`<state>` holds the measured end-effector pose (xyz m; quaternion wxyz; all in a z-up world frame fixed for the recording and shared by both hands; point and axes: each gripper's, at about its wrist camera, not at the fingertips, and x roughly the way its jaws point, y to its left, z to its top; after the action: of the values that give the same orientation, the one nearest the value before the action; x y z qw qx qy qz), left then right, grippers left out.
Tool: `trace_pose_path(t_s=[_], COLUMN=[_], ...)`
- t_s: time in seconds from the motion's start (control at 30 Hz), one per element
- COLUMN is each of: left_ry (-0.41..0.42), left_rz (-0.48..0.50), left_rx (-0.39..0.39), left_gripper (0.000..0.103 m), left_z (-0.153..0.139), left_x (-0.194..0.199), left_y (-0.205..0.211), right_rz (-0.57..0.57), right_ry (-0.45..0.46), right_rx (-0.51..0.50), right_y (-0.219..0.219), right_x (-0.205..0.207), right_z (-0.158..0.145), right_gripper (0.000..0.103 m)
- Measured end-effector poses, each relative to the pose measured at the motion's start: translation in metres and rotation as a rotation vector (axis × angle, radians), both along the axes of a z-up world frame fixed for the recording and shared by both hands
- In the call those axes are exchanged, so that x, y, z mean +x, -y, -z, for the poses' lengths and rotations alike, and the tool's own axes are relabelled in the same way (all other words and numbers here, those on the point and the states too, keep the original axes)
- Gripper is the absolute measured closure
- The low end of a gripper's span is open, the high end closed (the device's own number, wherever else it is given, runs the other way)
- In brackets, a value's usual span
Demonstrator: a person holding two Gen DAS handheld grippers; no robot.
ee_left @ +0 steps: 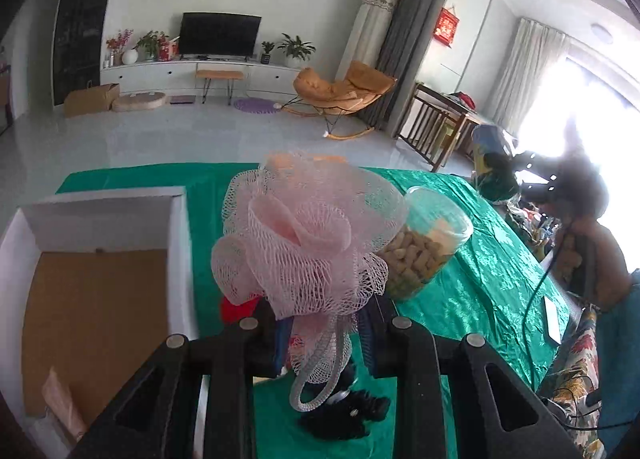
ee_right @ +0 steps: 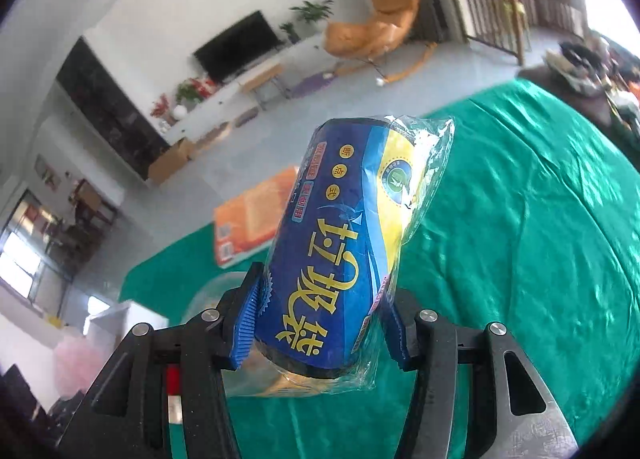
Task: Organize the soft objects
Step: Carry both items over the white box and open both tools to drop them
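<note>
My left gripper (ee_left: 320,323) is shut on a pink mesh bath pouf (ee_left: 304,235) and holds it above the green tablecloth (ee_left: 480,283). An open white cardboard box (ee_left: 176,251) with a brown bottom lies just left of it. My right gripper (ee_right: 324,319) is shut on a blue and yellow roll of garbage bags in clear wrap (ee_right: 344,243), held upright above the green cloth (ee_right: 520,239). The pouf also shows as a pink blur at the lower left of the right wrist view (ee_right: 76,363).
A clear plastic jar of peanuts (ee_left: 428,251) stands behind the pouf. A red thing (ee_left: 236,309) and a black item (ee_left: 348,411) lie on the cloth below the left gripper. An orange packet (ee_right: 252,215) lies at the table's far edge. Clutter sits at the right end (ee_left: 496,175).
</note>
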<state>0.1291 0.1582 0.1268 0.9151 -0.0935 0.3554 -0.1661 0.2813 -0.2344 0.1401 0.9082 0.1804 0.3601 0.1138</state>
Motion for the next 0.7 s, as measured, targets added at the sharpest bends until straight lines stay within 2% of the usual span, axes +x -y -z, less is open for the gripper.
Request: trace_pose_path(t_s=[0.1, 0.17, 0.23, 0.3, 0.33, 0.37, 0.43, 0.5, 0.6, 0.7], left_ry=[-0.029, -0.047, -0.073, -0.125, -0.144, -0.164, -0.178, -0.171, -0.133, -0.076], left_rz=[-0.091, -0.166, -0.232, -0.328, -0.356, -0.386, -0.450, -0.502, -0.526, -0.476], left_rx=[0.025, 0.053, 0.098, 0.192, 0.219, 0.239, 0.233, 0.208, 0.175, 0.145], left_gripper=[0.075, 0.075, 0.074, 0.068, 0.055, 0.032, 0.007, 0.007, 0.007, 0.007], left_z=[0.008, 0.012, 0.018, 0.028, 0.033, 0.040, 0.049, 0.055, 0.055, 0.045], left_x=[-0.032, -0.060, -0.085, -0.111, -0.119, -0.128, -0.145, -0.158, -0.164, -0.155], left_y=[-0.055, -0.096, -0.126, -0.155, -0.163, -0.172, -0.189, -0.196, -0.194, -0.170], right_rz=[-0.201, -0.344, -0.471, -0.580, -0.626, -0.674, -0.716, -0.753, -0.745, -0.648], right_ry=[0.041, 0.043, 0.029, -0.004, -0.026, -0.053, -0.109, -0.148, -0.109, -0.039], right_rx=[0.024, 0.064, 0.100, 0.142, 0.159, 0.171, 0.160, 0.145, 0.075, -0.012], right_y=[-0.085, -0.149, -0.211, -0.265, -0.288, -0.315, -0.351, -0.370, -0.360, -0.329], right_x=[-0.026, -0.047, -0.069, -0.091, -0.101, -0.111, -0.124, -0.136, -0.149, -0.155], right_z=[-0.030, -0.039, -0.036, -0.026, -0.018, -0.008, 0.015, 0.036, 0.048, 0.057], right_gripper=[0.048, 0.048, 0.047, 0.047, 0.047, 0.046, 0.032, 0.020, 0.020, 0.020])
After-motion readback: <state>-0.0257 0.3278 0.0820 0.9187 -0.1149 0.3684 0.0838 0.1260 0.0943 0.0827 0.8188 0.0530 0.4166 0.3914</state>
